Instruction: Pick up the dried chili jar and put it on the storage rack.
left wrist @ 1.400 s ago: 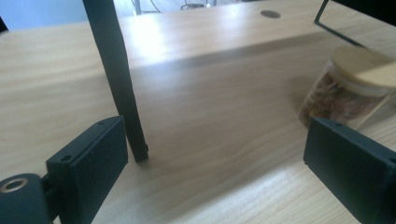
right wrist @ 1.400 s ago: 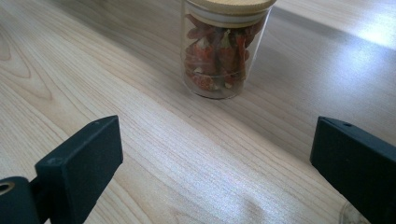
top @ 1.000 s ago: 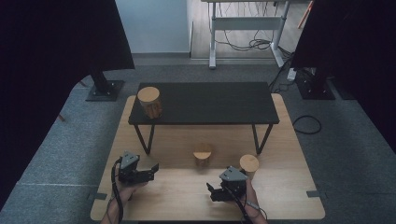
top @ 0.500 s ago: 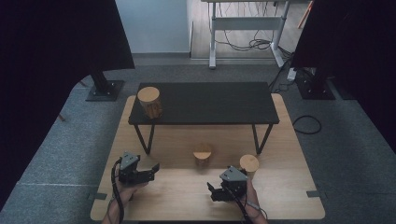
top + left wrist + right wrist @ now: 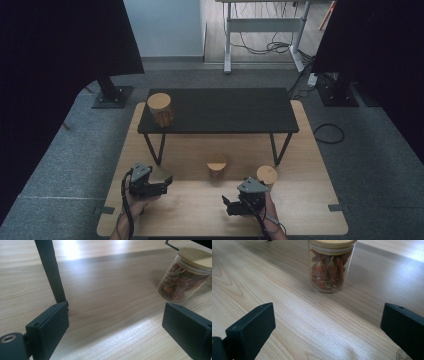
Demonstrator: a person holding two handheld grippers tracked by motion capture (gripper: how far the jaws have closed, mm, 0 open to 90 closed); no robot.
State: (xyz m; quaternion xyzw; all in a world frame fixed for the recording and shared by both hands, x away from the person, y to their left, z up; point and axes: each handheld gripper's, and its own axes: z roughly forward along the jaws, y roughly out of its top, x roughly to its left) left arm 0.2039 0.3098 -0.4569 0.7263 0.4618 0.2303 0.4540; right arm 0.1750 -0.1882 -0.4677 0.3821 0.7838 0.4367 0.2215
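Nearest, at 7 o'clock on the wooden counter (image 5: pixel 310 150): left hand-held gripper (image 5: pixel 167 181), jaws spread, empty. At 5 o'clock: right hand-held gripper (image 5: pixel 226 205), jaws spread wide, empty. Just beyond, right of it: lidded glass jar (image 5: pixel 267 176). Centre: second jar (image 5: pixel 217 165) holding reddish pieces, upright, near the black leg (image 5: pixel 51 272). Farther, at 11 o'clock on the black raised table (image 5: pixel 225 110): larger jar (image 5: pixel 160 109), wooden lid.
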